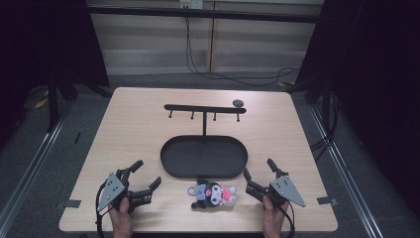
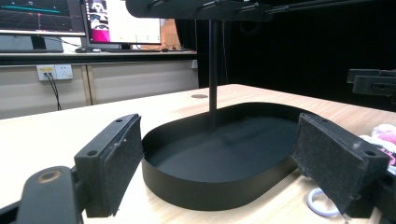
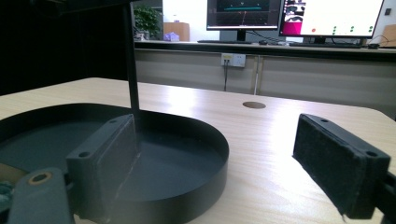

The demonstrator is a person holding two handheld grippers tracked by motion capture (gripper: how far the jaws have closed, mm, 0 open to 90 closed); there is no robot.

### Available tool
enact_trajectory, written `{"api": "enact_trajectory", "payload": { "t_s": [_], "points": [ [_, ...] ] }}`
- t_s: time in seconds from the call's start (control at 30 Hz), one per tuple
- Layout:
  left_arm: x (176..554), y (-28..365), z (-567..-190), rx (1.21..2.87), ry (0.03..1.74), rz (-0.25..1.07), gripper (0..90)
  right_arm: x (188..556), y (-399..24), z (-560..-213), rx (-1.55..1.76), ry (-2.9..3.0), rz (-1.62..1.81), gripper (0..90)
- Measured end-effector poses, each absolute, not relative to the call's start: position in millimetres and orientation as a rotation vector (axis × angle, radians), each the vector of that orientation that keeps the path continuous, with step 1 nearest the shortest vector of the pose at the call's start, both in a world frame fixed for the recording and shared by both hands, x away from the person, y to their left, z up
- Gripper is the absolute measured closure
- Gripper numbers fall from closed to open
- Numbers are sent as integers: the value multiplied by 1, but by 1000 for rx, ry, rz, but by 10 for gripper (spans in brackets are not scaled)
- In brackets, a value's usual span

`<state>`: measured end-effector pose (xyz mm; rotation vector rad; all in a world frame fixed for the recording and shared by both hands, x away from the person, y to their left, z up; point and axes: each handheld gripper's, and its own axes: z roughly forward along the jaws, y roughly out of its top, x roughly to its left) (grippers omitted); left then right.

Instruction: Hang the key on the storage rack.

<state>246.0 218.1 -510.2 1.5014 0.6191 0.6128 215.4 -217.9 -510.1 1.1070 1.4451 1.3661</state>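
A small plush keychain doll with a black head, pink body and a pale ring (image 1: 214, 194) lies on its side on the light wooden desk (image 1: 129, 129), just in front of the near rim of the black oval metal tray (image 1: 204, 156) from which a thin post rises to a black crossbar with four hanging pegs (image 1: 204, 108). The left tool (image 1: 146, 177) rests on the desk to the doll's left, its jaws spread wide and holding nothing; in the left gripper view the tray wall (image 2: 219, 186) sits between the padded jaws and the doll's whitish ring (image 2: 321, 203) peeks in beside the right-hand jaw. The right tool (image 1: 258, 172) sits just right of the doll, jaws likewise wide apart and empty, angled toward the tray (image 3: 140, 154) in the right gripper view. Neither tool touches the doll. The work appears to be at its very start, the approach to the doll, with the likely aim of hanging it by its ring on one of the pegs. The next move calls for one tool, probably the right as the nearer, to swing in over the soft body and close gently, leaving the ring free and reachable so it can be slipped over a peg.
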Motion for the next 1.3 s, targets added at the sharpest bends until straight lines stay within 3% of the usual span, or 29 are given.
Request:
{"api": "enact_trajectory", "payload": {
  "t_s": [0.7, 0.97, 1.03, 1.3],
  "points": [
    [246, 218, -510, 1502, 628, 613, 154, 219, -211, -508, 1133, 1528, 1370, 168],
    [246, 218, -510, 1502, 625, 609, 154, 214, -209, -502, 1114, 1565, 1425, 226],
    [246, 218, -510, 1506, 619, 613, 155, 213, -208, -497, 1101, 1610, 1449, 297],
    [246, 218, -510, 1506, 619, 612, 154, 211, -196, -485, 1015, 1707, 1509, 315]
  ]
}}
